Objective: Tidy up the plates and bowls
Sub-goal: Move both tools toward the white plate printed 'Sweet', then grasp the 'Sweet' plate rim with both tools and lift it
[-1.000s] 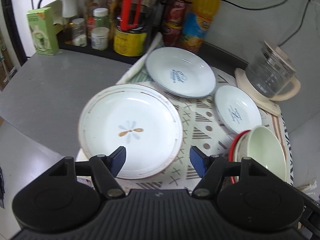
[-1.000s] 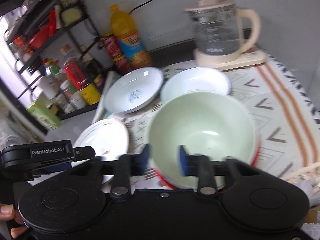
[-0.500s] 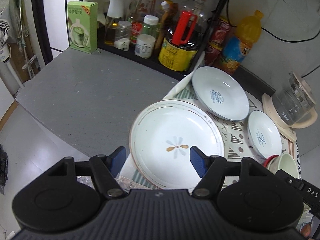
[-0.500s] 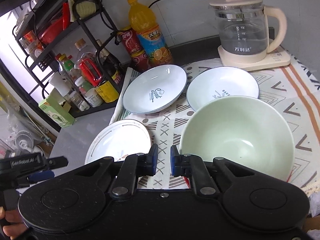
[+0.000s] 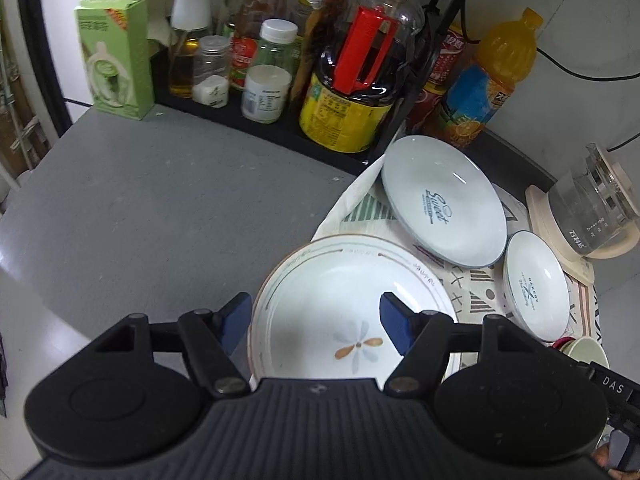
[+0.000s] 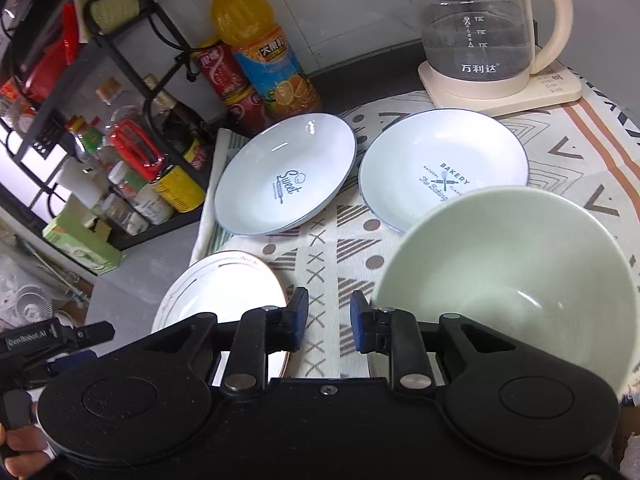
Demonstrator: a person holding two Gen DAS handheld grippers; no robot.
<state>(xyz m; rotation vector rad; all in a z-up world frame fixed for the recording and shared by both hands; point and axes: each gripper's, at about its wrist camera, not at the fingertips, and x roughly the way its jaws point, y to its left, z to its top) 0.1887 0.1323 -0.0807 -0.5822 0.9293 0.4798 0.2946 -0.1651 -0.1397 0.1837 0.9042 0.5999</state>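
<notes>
Closest in, left hand-held gripper (image 5: 316, 322) released, jaws wide, hanging over the near part of the flower plate (image 5: 352, 312), pads not touching it; that plate sits half on the patterned cloth (image 6: 324, 280), half on the grey desk (image 5: 160, 216). Right hand-held gripper (image 6: 329, 320) jaws opening, narrow gap, nothing between them, only cloth below; green bowl (image 6: 516, 276) just beside its right finger, stacked in a red-rimmed one, barely visible. A person's fingers show at the bottom left edge of the right wrist view. Further back on the cloth, "Sweet" plate (image 6: 284, 176) and "Bakery" plate (image 6: 440, 164), side by side, close but apart. Behind them orange juice bottle (image 6: 260, 44), red cans, glass kettle (image 6: 480, 28) on its cream base at far right. Black rack (image 5: 280, 132) at far left with sauce bottles, jars; green box (image 5: 116, 56) beside it on the desk.
</notes>
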